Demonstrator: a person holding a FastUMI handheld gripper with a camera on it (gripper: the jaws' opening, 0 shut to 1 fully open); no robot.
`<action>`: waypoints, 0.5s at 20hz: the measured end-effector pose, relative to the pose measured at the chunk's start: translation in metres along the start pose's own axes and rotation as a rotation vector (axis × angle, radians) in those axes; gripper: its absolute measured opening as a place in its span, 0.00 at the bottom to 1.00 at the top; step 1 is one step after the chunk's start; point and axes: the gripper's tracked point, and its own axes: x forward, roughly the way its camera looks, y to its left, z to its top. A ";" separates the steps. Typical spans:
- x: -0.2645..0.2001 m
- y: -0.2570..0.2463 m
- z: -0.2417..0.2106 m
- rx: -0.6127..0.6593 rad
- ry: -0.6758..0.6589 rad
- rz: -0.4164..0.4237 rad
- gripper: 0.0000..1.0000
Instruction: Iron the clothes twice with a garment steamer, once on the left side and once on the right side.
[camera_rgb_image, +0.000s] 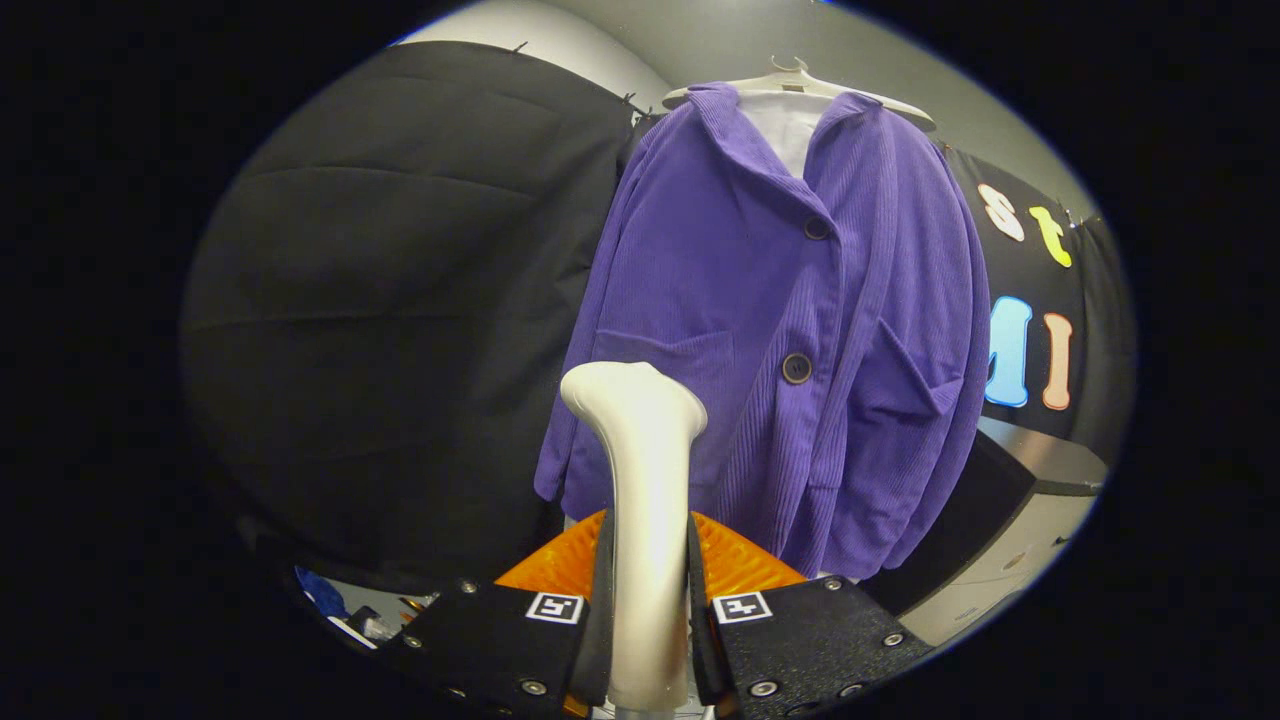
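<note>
A: What has the gripper (648, 600) got?

B: Both fingers clamp the steamer (645, 500) handle; its head rises just ahead of them, in front of the jacket (780, 320).

A: Where's the jacket?

B: Buttoned, on a hanger (800, 85) beyond the head, against the booth wall.

A: Which step?

B: Likely the approach to a pass. Next, bring the head to the cloth and stroke it down one side.

A: Containers?

B: Two patch pockets; contents can't be told.

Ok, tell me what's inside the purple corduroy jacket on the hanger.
A white garment shows at the purple corduroy jacket's open collar; its lower part is covered. The gripper grips the white steamer.
</note>
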 end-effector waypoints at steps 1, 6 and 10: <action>-0.001 0.001 -0.008 0.001 0.015 0.002 0.33; -0.003 0.009 -0.042 0.003 0.073 0.007 0.33; -0.007 0.012 -0.069 0.012 0.133 0.013 0.33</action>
